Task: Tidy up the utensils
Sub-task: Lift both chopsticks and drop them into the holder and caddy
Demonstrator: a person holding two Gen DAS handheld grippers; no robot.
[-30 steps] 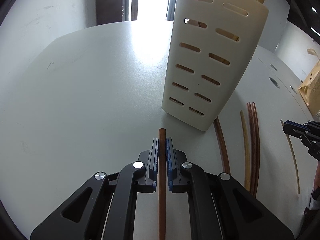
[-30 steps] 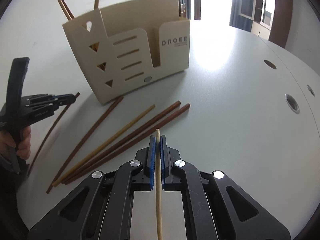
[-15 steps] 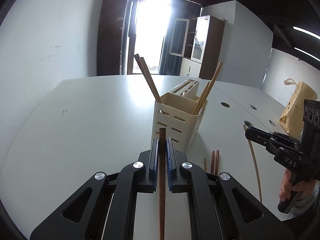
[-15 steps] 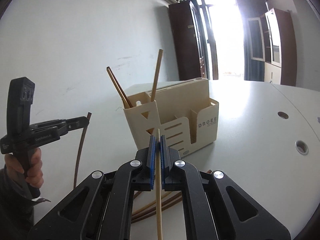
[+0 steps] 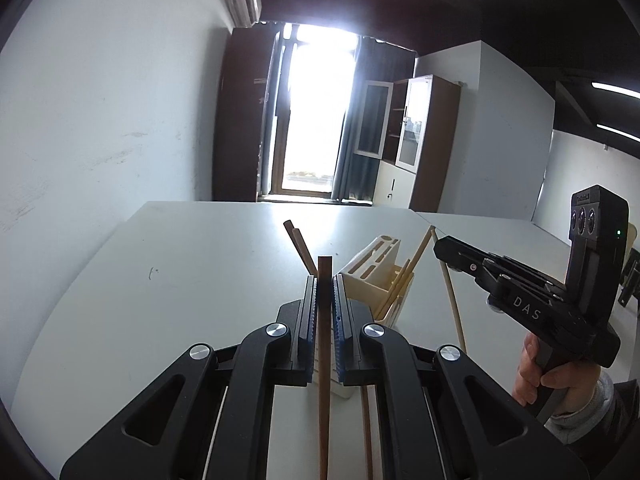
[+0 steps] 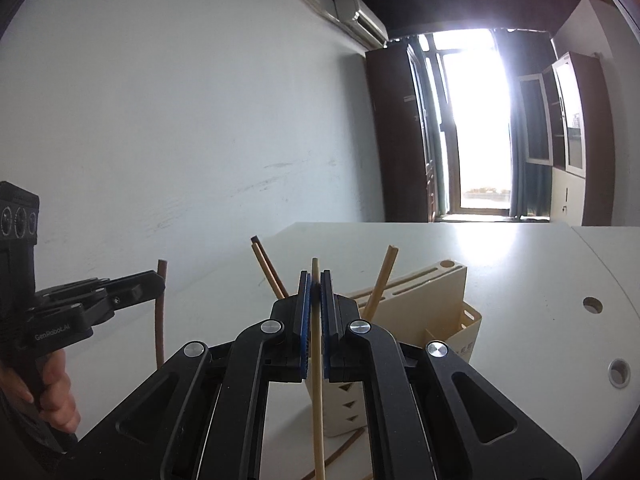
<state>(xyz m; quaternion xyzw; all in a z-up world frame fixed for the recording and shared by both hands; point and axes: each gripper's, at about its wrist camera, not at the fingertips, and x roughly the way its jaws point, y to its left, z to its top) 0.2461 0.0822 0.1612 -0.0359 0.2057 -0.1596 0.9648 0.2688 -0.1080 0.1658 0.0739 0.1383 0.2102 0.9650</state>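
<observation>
My left gripper (image 5: 324, 280) is shut on a dark brown chopstick (image 5: 324, 380), held upright above and just in front of the cream utensil holder (image 5: 376, 276). My right gripper (image 6: 315, 276) is shut on a light bamboo chopstick (image 6: 317, 400), also upright over the holder (image 6: 440, 312). Each gripper shows in the other's view: the right one (image 5: 438, 249) with its pale chopstick (image 5: 452, 304), the left one (image 6: 162, 280) with its brown chopstick (image 6: 161, 320). Several chopsticks stand in the holder (image 5: 298, 244) (image 6: 380, 280). Loose chopsticks (image 5: 366, 432) lie on the table below.
The white table (image 5: 180, 272) stretches back to a bright doorway (image 5: 316, 120). A white wall (image 6: 180, 120) runs along the left. Round cable holes (image 6: 592, 305) sit in the table at the right. A cabinet (image 5: 412, 140) stands at the back.
Both grippers have risen and tilted up with their chopsticks, so the holder now sits low behind the fingers. The two grippers have come closer together over the holder.
</observation>
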